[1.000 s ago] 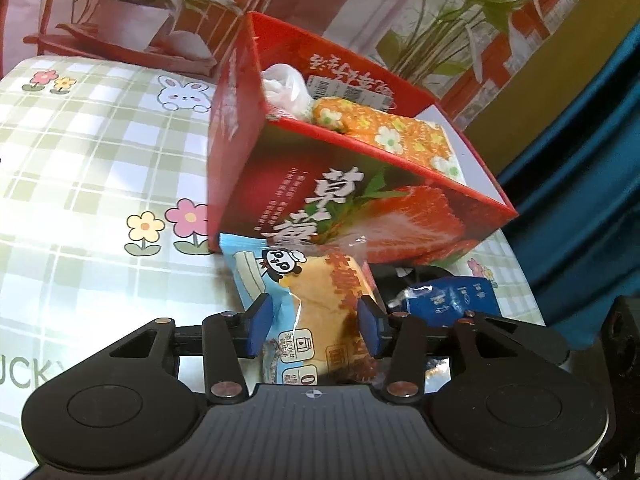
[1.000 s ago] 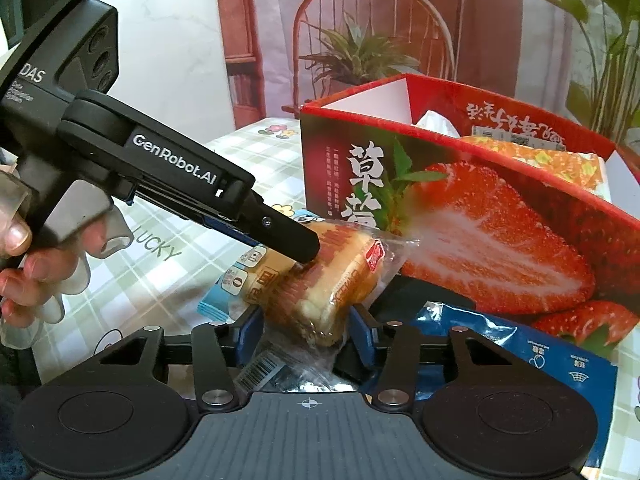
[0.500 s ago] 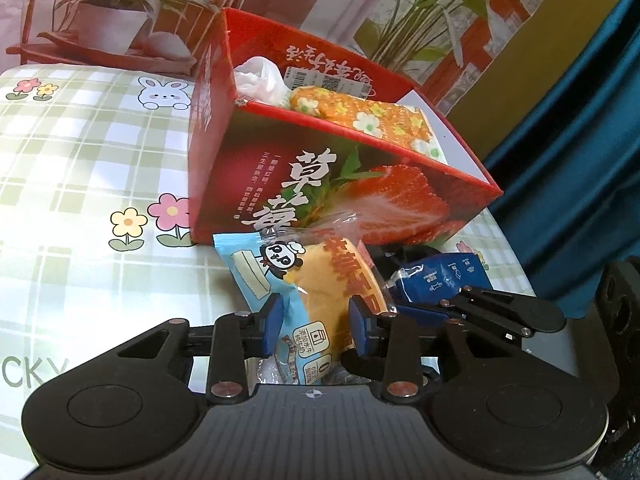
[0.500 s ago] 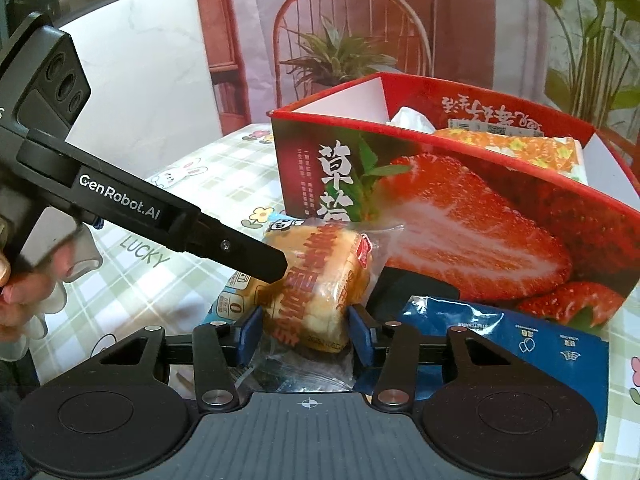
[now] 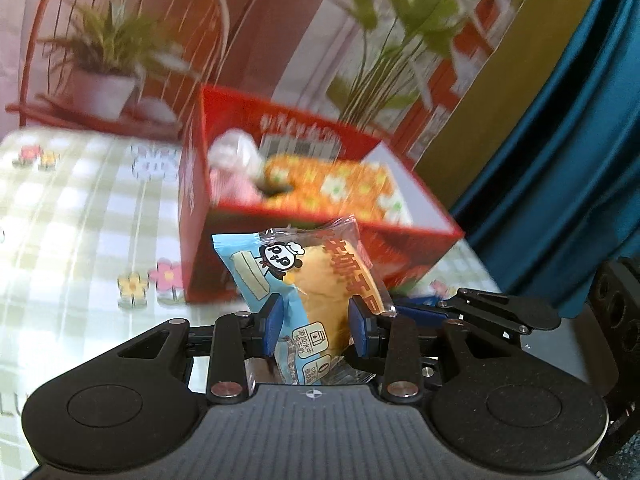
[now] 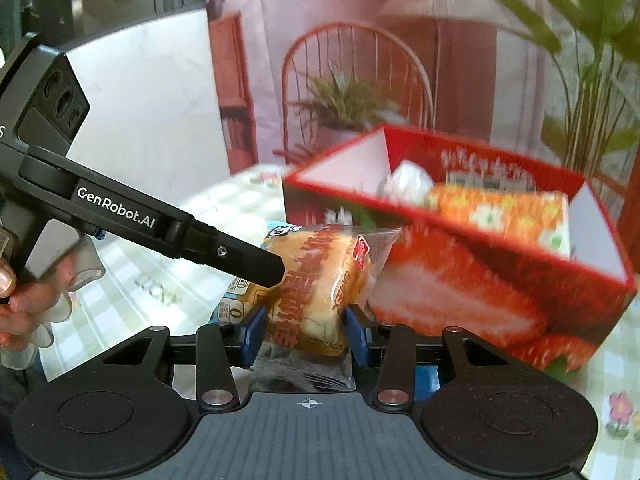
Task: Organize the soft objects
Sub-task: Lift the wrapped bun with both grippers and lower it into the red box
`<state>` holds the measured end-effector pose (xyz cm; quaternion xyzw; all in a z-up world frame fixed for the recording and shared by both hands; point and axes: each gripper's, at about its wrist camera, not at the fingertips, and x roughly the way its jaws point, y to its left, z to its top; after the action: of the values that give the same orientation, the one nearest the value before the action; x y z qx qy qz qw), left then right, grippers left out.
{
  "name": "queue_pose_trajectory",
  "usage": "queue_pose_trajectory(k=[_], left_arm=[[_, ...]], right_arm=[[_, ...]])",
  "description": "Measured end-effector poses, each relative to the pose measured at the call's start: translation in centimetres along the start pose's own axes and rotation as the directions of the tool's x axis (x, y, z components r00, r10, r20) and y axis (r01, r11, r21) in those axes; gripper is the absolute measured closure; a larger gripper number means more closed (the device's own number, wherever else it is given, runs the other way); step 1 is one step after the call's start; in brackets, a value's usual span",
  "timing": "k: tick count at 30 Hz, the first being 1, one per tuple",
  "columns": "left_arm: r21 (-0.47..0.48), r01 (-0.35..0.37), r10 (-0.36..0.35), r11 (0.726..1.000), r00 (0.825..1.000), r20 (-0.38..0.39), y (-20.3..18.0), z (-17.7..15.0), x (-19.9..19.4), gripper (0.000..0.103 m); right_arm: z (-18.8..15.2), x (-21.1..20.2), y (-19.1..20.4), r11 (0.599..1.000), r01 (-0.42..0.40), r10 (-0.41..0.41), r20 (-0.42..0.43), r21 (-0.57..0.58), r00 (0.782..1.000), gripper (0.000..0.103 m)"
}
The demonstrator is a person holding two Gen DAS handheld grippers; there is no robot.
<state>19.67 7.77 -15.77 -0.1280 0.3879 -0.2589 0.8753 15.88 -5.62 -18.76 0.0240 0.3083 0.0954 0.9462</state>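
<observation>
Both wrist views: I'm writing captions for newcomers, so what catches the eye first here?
A packaged bread bun, pinched from two sides by the left gripper and the right gripper, fills the near centre. Behind it stands an open red strawberry box on the checked tablecloth, with an orange floral pack and something white inside.

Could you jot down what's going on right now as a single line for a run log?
step: lift bread packet | left hand-held gripper: shut on it, just closed | right hand-held gripper: shut on it | target: strawberry box behind
</observation>
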Motion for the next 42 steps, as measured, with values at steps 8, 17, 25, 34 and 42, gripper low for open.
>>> queue_pose_trajectory(k=[8, 17, 25, 34, 42], left_arm=[[0.043, -0.003, -0.002, 0.999, 0.994, 0.108, -2.5, 4.2, -1.5, 0.065], [0.079, -0.021, 0.011, 0.997, 0.991, 0.132, -4.0, 9.7, 2.4, 0.065], [0.079, -0.109, 0.105, 0.991, 0.993, 0.050, -3.0, 11.2, 7.6, 0.065], [0.063, -0.151, 0.153, 0.987, 0.988, -0.034, -0.8, 11.1, 10.8, 0.065], [0.119, -0.155, 0.161, 0.981, 0.986, -0.042, -1.3, 11.0, 11.0, 0.065]], right_arm=[[4.4, -2.1, -1.5, 1.000, 0.004, -0.003, 0.112, -0.013, 0.994, 0.064], [9.1, -0.5, -5.9, 0.996, 0.082, -0.078, 0.157, -0.019, 0.984, 0.065], [9.5, 4.4, -9.2, 0.994, 0.101, -0.103, 0.077, 0.034, 0.992, 0.065], [8.0, 8.9, -12.0, 0.984, 0.026, -0.020, -0.041, 0.174, 0.999, 0.067], [7.5, 10.7, -12.7, 0.974, -0.008, 0.029, -0.089, 0.226, 0.996, 0.079]])
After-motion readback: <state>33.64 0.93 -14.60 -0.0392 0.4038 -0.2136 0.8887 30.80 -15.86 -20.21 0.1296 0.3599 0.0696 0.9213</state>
